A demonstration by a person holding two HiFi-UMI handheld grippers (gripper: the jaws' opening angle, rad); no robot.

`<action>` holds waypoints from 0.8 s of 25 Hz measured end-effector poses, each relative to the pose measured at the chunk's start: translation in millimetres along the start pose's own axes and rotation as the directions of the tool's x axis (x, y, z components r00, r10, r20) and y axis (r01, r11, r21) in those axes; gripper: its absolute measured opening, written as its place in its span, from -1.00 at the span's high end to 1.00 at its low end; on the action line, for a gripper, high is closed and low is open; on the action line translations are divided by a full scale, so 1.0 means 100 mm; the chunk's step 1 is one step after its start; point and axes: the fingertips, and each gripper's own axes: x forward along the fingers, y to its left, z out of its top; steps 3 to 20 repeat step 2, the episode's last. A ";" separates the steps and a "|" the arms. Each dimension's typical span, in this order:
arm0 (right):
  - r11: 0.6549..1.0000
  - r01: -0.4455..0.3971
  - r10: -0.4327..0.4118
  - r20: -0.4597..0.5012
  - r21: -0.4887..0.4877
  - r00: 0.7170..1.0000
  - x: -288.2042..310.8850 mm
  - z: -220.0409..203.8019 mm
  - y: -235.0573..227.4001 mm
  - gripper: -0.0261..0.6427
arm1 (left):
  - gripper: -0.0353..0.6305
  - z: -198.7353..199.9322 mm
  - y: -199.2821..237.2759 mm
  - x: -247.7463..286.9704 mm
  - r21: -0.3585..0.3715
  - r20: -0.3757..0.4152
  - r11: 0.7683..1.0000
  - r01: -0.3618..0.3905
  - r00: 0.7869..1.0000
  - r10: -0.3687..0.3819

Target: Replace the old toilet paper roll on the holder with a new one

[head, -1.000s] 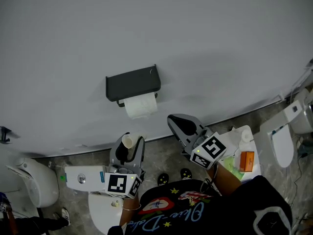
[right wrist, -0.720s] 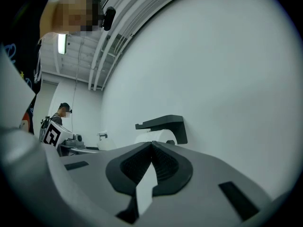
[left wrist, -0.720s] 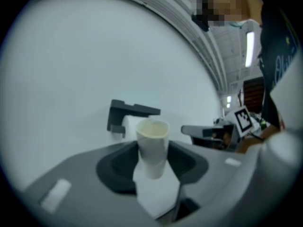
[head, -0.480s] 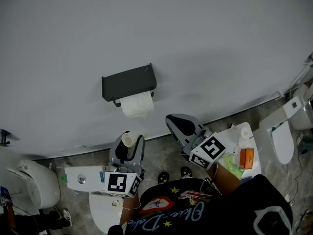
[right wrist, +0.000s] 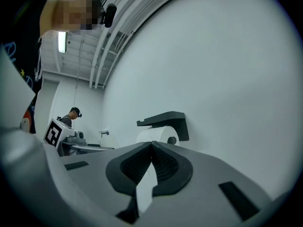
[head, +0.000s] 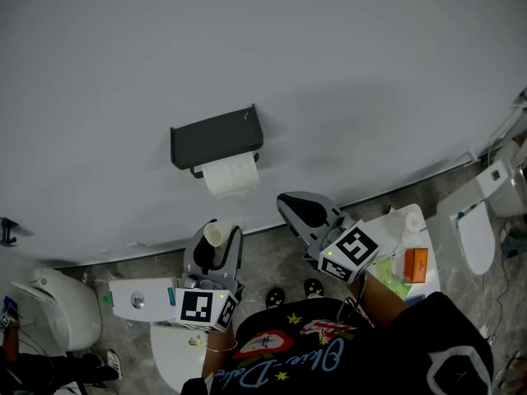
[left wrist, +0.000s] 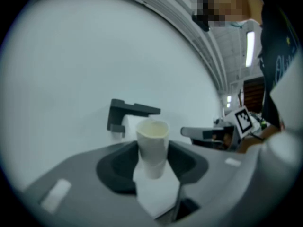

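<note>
Toilet-roll change, late stage. The black holder (head: 216,137) on the pale wall carries a full white roll (head: 232,175) with a sheet hanging from its front. The swap on the holder itself therefore appears to be made.

The left gripper (head: 219,245) points level at the wall, below and just left of the holder and well clear of it. Its jaws stand fairly wide, clamped on a cardboard tube (left wrist: 152,145). This tube is judged to be the spent roll.

The right gripper (head: 290,202) also points level, to the right of the holder. Its jaws are pressed together tip to tip, with nothing gripped that can be made out.

Tube: short, off-white and thin-walled. It stands upright between the pads with its open mouth upward. A scrap of white paper (left wrist: 156,193) clings at its foot. It looks light and easily crushed, so the grip needs little force.

Roll on the holder: plump and clean, seated under the flat cover, with its dark core end visible from the right gripper view.

Next move, as judged: carry the tube away and set it down or discard it. No bin is in view.
</note>
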 end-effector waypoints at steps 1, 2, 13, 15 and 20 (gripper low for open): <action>1.000 -0.004 0.004 -0.008 -0.003 1.000 0.00 -0.01 0.00 0.88 | 0.34 0.00 0.00 0.00 -0.001 -0.001 1.000 0.000 1.000 0.000; 1.000 -0.008 0.008 -0.015 -0.006 1.000 0.01 -0.03 0.00 0.88 | 0.34 -0.01 0.00 0.00 -0.001 -0.001 1.000 0.000 1.000 0.000; 1.000 -0.008 0.008 -0.015 -0.006 1.000 0.01 -0.03 0.00 0.88 | 0.34 -0.01 0.00 0.00 -0.001 -0.001 1.000 0.000 1.000 0.000; 1.000 -0.008 0.008 -0.015 -0.006 1.000 0.01 -0.03 0.00 0.88 | 0.34 -0.01 0.00 0.00 -0.001 -0.001 1.000 0.000 1.000 0.000; 1.000 -0.008 0.008 -0.015 -0.006 1.000 0.01 -0.03 0.00 0.88 | 0.34 -0.01 0.00 0.00 -0.001 -0.001 1.000 0.000 1.000 0.000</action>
